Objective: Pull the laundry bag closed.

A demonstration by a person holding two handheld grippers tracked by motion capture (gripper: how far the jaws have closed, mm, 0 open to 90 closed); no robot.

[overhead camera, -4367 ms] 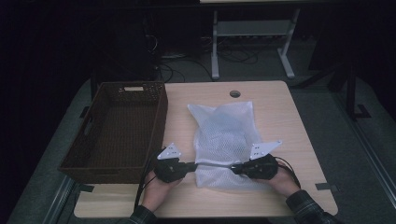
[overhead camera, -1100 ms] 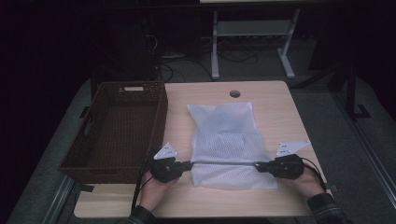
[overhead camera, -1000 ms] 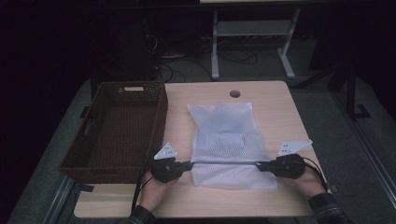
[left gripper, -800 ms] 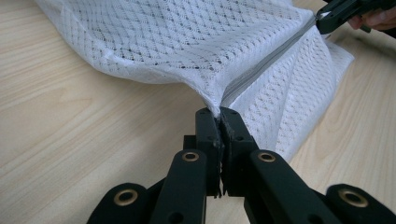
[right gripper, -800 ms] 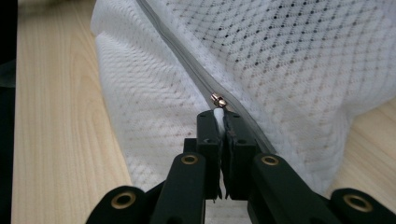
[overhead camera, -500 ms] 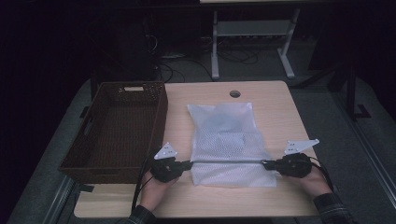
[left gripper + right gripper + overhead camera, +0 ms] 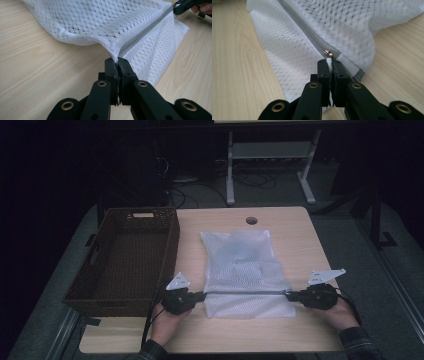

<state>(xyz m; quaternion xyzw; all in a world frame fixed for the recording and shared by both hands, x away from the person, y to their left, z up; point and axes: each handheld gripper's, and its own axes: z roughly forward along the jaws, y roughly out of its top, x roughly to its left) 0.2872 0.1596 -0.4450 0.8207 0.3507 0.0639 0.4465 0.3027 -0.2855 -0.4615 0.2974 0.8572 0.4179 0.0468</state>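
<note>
A dim lab or test room, by the look of it: one bare wooden desk [image 7: 280, 222] with a cable hole [image 7: 251, 220] stands on grey carpet, loose cables [image 7: 200, 195] trail across the floor behind, and a white metal stand [image 7: 270, 155] sits beyond.

A white mesh zippered laundry bag [image 7: 244, 270] lies flat at the frame's centre, its grey zipper [image 7: 246, 292] closed along the lower edge, bluish contents showing through.

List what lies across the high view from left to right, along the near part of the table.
Wicker basket → left tool → white mesh bag → right tool
</note>
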